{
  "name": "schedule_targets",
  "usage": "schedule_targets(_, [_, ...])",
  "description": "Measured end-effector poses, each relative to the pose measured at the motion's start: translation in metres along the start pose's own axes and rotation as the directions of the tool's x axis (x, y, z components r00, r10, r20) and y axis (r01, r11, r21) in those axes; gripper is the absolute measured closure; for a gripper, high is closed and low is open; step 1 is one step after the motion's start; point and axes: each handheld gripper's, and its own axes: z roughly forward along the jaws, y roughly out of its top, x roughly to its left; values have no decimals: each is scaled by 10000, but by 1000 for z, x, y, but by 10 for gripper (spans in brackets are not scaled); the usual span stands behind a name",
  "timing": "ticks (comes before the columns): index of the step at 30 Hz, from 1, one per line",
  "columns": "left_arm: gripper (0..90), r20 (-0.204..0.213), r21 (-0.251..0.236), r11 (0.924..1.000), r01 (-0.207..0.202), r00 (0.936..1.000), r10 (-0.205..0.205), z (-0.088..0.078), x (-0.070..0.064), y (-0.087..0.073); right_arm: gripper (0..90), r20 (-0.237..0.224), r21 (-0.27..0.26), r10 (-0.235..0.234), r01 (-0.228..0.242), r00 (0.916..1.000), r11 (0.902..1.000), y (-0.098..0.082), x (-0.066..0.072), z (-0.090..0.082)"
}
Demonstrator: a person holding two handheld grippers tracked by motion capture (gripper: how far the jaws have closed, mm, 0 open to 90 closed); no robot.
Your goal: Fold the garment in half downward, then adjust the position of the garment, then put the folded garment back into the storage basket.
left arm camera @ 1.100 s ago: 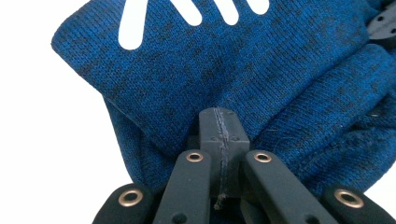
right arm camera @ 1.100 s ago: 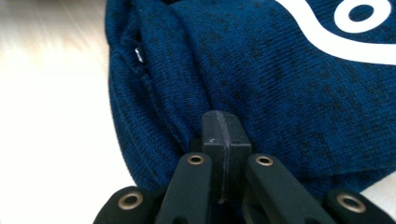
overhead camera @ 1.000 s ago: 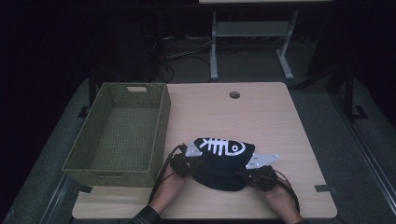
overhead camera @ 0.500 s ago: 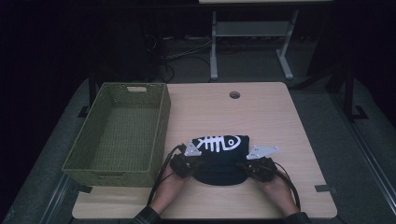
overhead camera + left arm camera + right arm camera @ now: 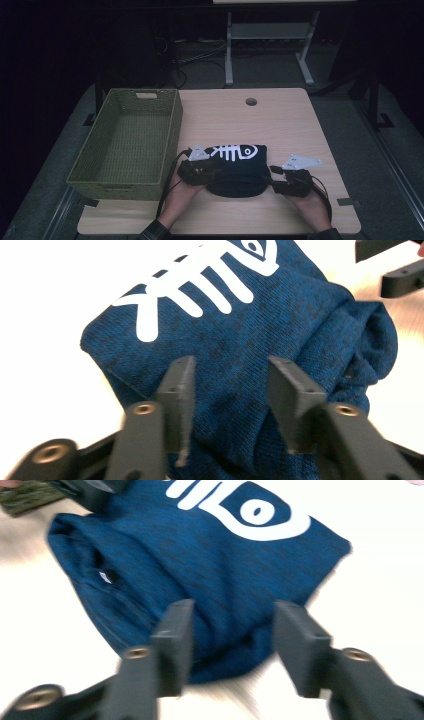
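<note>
Clearly the folded garment (image 5: 236, 167), a dark blue knit with a white fish-skeleton print, lies near the front edge of the bench (image 5: 280, 120), just right of the woven basket (image 5: 125, 142) and between the two hands. It will likely handle as a light, limp bundle: soft, not slippery, nothing fragile about it, yet prone to unfolding if lifted by a single layer. The safest hold looks to be at the two short ends, pinching through all the folded layers together, low near the bench surface. The left hand-held gripper (image 5: 230, 390) has just been opening; its jaws stand apart with the fabric's thick rolled edge between them, and the pads do not press on it. The right hand-held gripper (image 5: 232, 640) has likewise just been opening, its jaws spread over the opposite end of the garment without clamping it. The cloth shows a fine heathered jersey texture with a rubbery flat print; the basket is olive, rectangular, stiffly woven with a cut-out handle, and empty; the bench top is pale smooth wood laminate with a round cable hole.
</note>
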Motion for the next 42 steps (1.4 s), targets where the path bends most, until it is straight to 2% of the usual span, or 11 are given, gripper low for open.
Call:
schedule_targets(3, [401,-199,-119,9997,195,9996,-198,-2,2,0,298,392,-30,326,-325,9987,9995,-7,-8,-6])
schedule_targets(8, [251,-367,-166,9989,440,9983,-446,-2,7,0,167,1188,112,704,-722,9904,9973,-22,-21,-12])
schedule_targets(15, [159,-599,-309,9951,943,9936,-961,3,14,-3,111,1861,363,1222,-1311,9749,9907,-45,-34,-18])
schedule_targets(21, [158,-775,-45,9950,995,9920,-995,15,20,-5,70,2256,510,1302,-1452,9655,9881,-54,-40,-16])
schedule_targets(26, [157,-858,210,9932,1145,9900,-1123,26,27,-7,29,2372,910,1099,-1347,9652,9867,-58,-40,-10])
schedule_targets(32, [158,-749,523,9924,1110,9914,-1069,32,30,-11,27,2245,946,1265,-1508,9662,9840,-58,-43,-9])
schedule_targets(36, [189,-449,650,9898,1264,9913,-1237,37,32,-13,25,2184,980,1416,-1661,9655,9812,-58,-44,-9])
schedule_targets(41, [244,-400,795,9921,967,9948,-937,38,32,-11,26,2216,972,1441,-1689,9644,9808,-58,-44,-9])
schedule_targets(42, [282,-236,807,9925,915,9957,-899,38,32,-10,25,2220,972,1445,-1694,9643,9807,-58,-44,-9])
